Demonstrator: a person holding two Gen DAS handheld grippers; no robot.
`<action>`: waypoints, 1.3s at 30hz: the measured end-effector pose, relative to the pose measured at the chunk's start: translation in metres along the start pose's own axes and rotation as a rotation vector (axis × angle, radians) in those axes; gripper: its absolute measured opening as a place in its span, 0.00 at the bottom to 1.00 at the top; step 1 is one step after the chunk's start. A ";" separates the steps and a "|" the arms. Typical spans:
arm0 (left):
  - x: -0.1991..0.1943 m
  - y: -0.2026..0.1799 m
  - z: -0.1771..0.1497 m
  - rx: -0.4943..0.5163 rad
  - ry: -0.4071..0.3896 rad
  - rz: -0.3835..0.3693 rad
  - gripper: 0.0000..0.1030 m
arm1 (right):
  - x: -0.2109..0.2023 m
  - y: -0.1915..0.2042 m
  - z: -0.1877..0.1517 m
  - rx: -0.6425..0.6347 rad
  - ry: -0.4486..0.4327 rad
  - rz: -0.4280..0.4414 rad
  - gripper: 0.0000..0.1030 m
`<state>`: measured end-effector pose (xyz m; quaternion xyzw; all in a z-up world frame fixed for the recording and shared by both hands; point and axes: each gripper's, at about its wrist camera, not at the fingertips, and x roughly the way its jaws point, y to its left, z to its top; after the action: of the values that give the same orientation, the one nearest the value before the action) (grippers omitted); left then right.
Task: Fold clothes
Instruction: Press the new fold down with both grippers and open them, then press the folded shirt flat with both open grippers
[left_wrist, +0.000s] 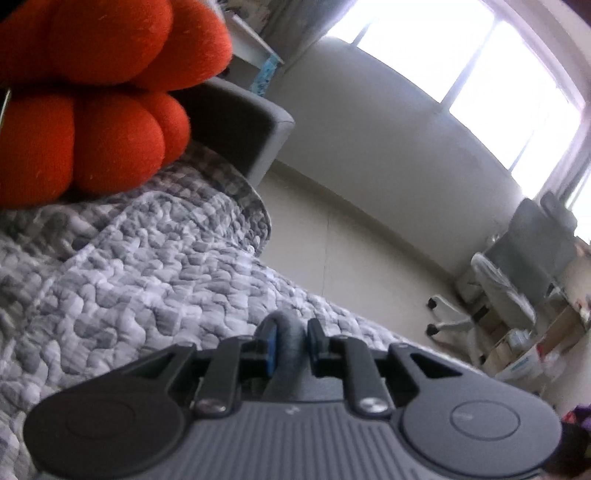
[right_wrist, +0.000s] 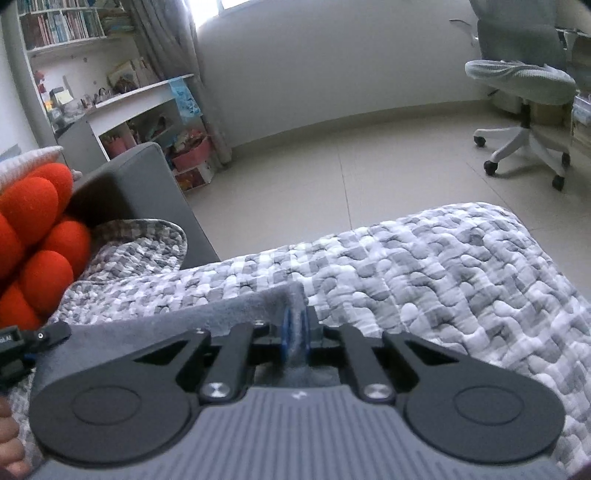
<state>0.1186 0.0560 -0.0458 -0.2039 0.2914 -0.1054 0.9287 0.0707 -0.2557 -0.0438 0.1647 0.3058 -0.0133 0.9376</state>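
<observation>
A dark grey garment (right_wrist: 207, 310) lies over the grey-and-white quilted bedspread (right_wrist: 443, 266). My right gripper (right_wrist: 295, 332) is shut on a raised fold of the garment, which stretches from its jaws to the left. My left gripper (left_wrist: 290, 347) is shut on a rolled edge of the same grey garment (left_wrist: 291, 343), just above the bedspread (left_wrist: 140, 266). The tip of the left gripper also shows at the left edge of the right wrist view (right_wrist: 40, 336). Most of the garment is hidden under the grippers.
A knotted orange cushion (left_wrist: 92, 92) lies at the left, seen too in the right wrist view (right_wrist: 33, 229). A grey headboard (right_wrist: 140, 192) stands behind it. A white swivel chair (right_wrist: 524, 92), a desk with shelves (right_wrist: 140, 99) and tiled floor (right_wrist: 332, 155) lie beyond the bed.
</observation>
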 end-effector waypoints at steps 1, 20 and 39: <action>0.003 -0.003 -0.002 0.024 0.009 0.010 0.15 | -0.001 0.001 0.000 0.002 -0.002 0.002 0.06; 0.007 -0.018 -0.010 0.087 0.019 0.054 0.25 | -0.010 -0.009 -0.002 0.071 0.036 0.086 0.10; -0.067 -0.045 -0.005 0.154 -0.045 0.025 0.52 | -0.059 0.018 -0.007 -0.053 -0.112 -0.004 0.25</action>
<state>0.0582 0.0348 0.0033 -0.1304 0.2639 -0.1113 0.9492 0.0212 -0.2414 -0.0098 0.1381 0.2536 -0.0160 0.9573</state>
